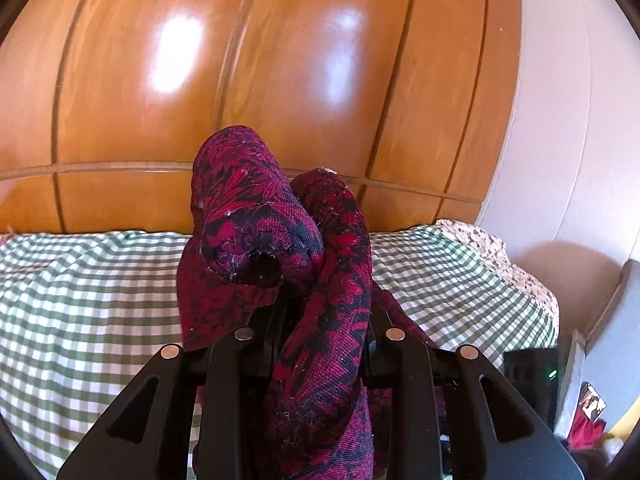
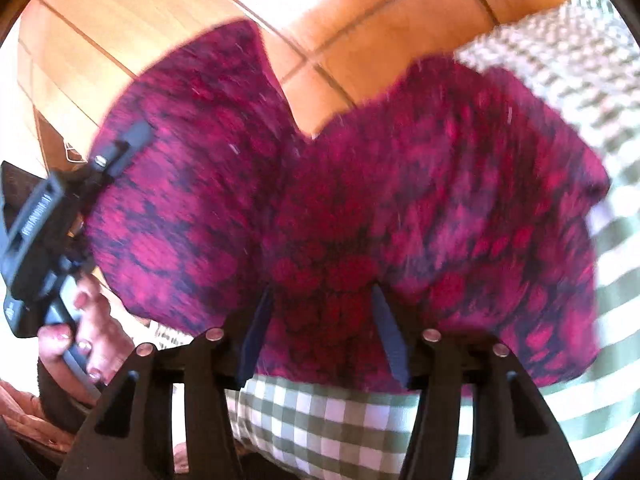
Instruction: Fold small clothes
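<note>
A small red and dark-patterned knit garment [image 1: 320, 264] is held up above the green checked bed cover [image 1: 80, 300]. My left gripper [image 1: 320, 308] is shut on a bunched fold of it; the cloth drapes over and hides the fingertips. In the right wrist view the same garment [image 2: 360, 200] spreads wide and blurred. My right gripper [image 2: 320, 296] is shut on its lower edge between the blue pads [image 2: 256, 332]. The left gripper [image 2: 120, 152] shows at the garment's left edge, held by a hand [image 2: 92, 336].
A wooden wardrobe [image 1: 240, 80] stands behind the bed. A white wall [image 1: 560, 120] is to the right. Dark equipment with a green light [image 1: 536, 376] sits by the bed's right edge. The checked cover [image 2: 320, 420] lies under the garment.
</note>
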